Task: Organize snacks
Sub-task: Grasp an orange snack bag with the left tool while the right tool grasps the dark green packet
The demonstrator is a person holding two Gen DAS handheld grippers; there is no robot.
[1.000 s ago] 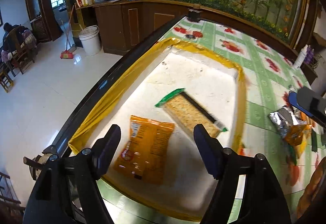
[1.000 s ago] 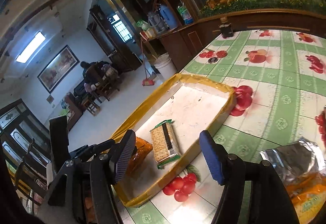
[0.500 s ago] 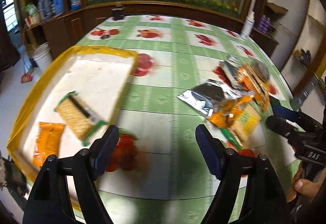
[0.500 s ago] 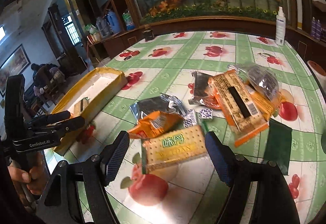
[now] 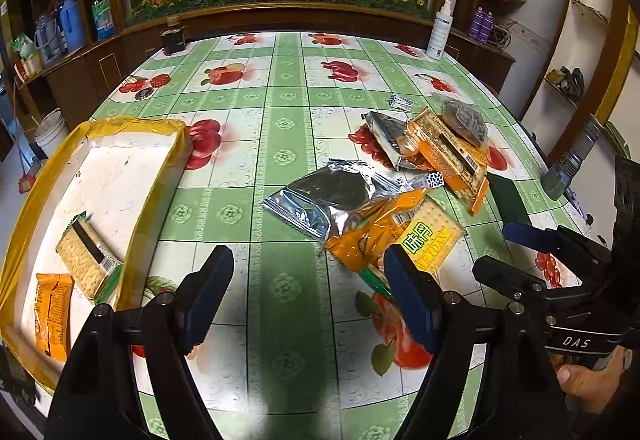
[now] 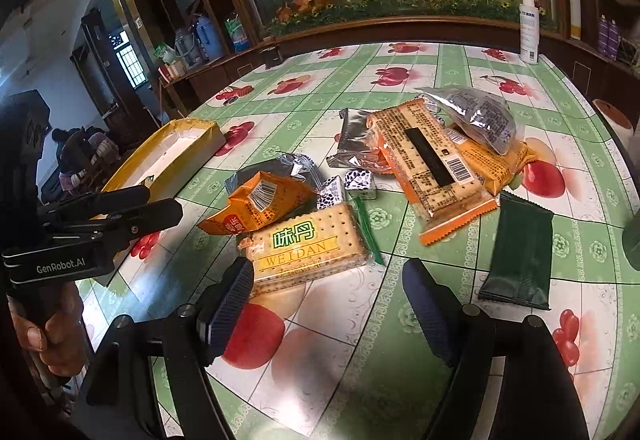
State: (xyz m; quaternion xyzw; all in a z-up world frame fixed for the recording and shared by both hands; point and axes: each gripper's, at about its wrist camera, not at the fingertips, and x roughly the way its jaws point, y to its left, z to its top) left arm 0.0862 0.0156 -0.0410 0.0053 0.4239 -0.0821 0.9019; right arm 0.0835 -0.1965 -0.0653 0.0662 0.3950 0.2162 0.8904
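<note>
Both grippers, left (image 5: 308,296) and right (image 6: 328,304), gape empty; two snacks in tray (image 5: 132,124), pile (image 6: 420,160) beside tray remains.

My surface (image 5: 280,160) is green-and-white checked with red fruit prints. The tray (image 5: 132,126) is white with a yellow rim, my hand-held gripper (image 6: 326,304) has blue pads, and one cracker pack (image 6: 308,244) is tan with green lettering.
</note>
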